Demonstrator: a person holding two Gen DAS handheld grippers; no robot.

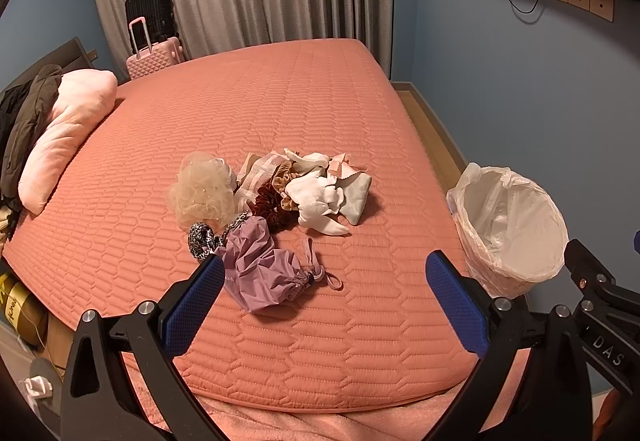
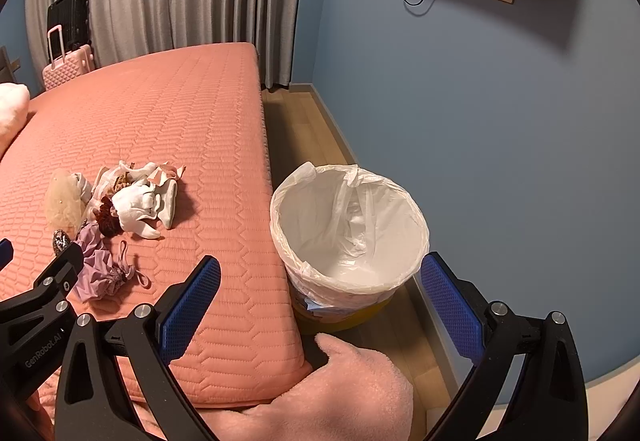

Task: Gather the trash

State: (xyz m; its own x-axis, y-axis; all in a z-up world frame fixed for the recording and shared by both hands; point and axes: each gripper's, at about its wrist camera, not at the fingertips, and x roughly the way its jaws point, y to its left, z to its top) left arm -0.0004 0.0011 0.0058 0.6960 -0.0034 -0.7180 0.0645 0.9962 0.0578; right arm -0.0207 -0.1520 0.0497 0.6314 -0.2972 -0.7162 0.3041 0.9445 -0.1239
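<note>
A heap of soft scraps lies mid-bed: a beige mesh puff [image 1: 202,189], white crumpled cloth [image 1: 320,203], a dark red scrunchie [image 1: 272,209], a leopard-print scrunchie [image 1: 202,241] and a lilac drawstring pouch [image 1: 264,273]. The same heap shows in the right wrist view, with the white cloth [image 2: 138,211] and lilac pouch [image 2: 100,273]. My left gripper [image 1: 324,305] hovers open just short of the pouch, nothing between its blue pads. My right gripper [image 2: 320,309] is open too, over the bed's edge beside the lined bin [image 2: 348,237]. The bin [image 1: 510,229] stands on the floor right of the bed.
The bed has a pink quilted cover [image 1: 260,101]. A pink pillow [image 1: 64,133] and dark clothes [image 1: 24,121] lie at its left end. Suitcases [image 1: 154,37] stand by grey curtains. A fluffy pink blanket [image 2: 340,393] hangs off the near corner. A blue wall [image 2: 500,141] closes the right side.
</note>
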